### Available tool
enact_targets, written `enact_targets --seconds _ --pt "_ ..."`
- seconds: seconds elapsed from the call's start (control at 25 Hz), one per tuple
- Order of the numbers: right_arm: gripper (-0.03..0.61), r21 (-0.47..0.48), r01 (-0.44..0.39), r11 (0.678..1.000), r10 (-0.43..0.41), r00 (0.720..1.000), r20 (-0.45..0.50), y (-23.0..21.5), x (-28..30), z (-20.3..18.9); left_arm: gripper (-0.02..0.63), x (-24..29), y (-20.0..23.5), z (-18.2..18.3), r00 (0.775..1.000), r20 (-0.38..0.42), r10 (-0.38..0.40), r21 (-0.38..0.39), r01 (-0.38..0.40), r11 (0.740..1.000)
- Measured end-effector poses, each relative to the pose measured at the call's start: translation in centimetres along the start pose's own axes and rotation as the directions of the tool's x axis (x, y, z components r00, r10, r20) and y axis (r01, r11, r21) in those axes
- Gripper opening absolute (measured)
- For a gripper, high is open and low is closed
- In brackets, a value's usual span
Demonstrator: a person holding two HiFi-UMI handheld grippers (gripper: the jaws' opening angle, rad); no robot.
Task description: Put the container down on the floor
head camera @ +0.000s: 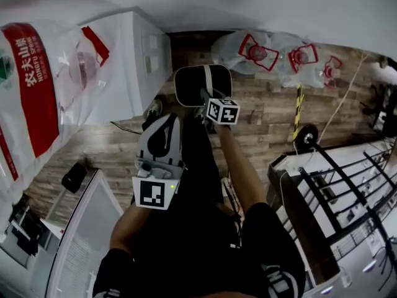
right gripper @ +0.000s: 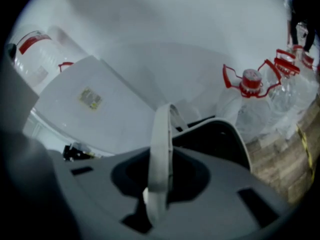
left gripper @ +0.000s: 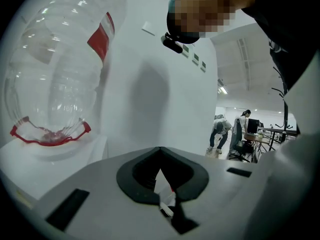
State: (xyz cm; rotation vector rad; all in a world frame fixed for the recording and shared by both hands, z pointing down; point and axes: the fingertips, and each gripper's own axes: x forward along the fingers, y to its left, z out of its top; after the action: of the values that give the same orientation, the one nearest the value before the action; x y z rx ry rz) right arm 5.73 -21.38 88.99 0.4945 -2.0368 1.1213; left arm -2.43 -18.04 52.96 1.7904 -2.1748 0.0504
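Observation:
A container (head camera: pixel 193 84) with a dark inside and a white rim hangs above the wooden floor (head camera: pixel 267 126) in the head view. My right gripper (head camera: pixel 209 99) is shut on its white strap handle (right gripper: pixel 161 149), which runs up between the jaws, and the container's rim (right gripper: pixel 235 134) shows just beyond them. My left gripper (head camera: pixel 165 119) is nearer to me and to the left of the container, apart from it. In the left gripper view the left gripper (left gripper: pixel 165 194) has its jaws together with nothing held, facing a white wall.
A big clear water jug (head camera: pixel 37 85) sits upside down on a white dispenser (head camera: pixel 133 61) at the left. Several water bottles (head camera: pixel 279 56) with red handles lie on the floor beyond the container. A white and black rack (head camera: pixel 347 191) is at the right. People stand far off (left gripper: pixel 235 134).

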Motion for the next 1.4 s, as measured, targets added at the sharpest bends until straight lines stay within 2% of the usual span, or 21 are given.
enact_targets --seconds 0.52,1.4 --pt "0.075 0.013 0.002 1.0 -0.002 1.0 0.004 -4.8 9.0 -1.0 0.026 1.8 1.0 -4.8 0.999 -0.03 0.017 -0.02 -0.017 1.0" --pt "0.075 -0.005 -0.033 0.999 0.033 0.999 -0.019 -7.5 19.3 0.3 0.026 4.0 2.1 -9.1 0.998 -0.044 0.051 -0.041 -0.053 0.998"
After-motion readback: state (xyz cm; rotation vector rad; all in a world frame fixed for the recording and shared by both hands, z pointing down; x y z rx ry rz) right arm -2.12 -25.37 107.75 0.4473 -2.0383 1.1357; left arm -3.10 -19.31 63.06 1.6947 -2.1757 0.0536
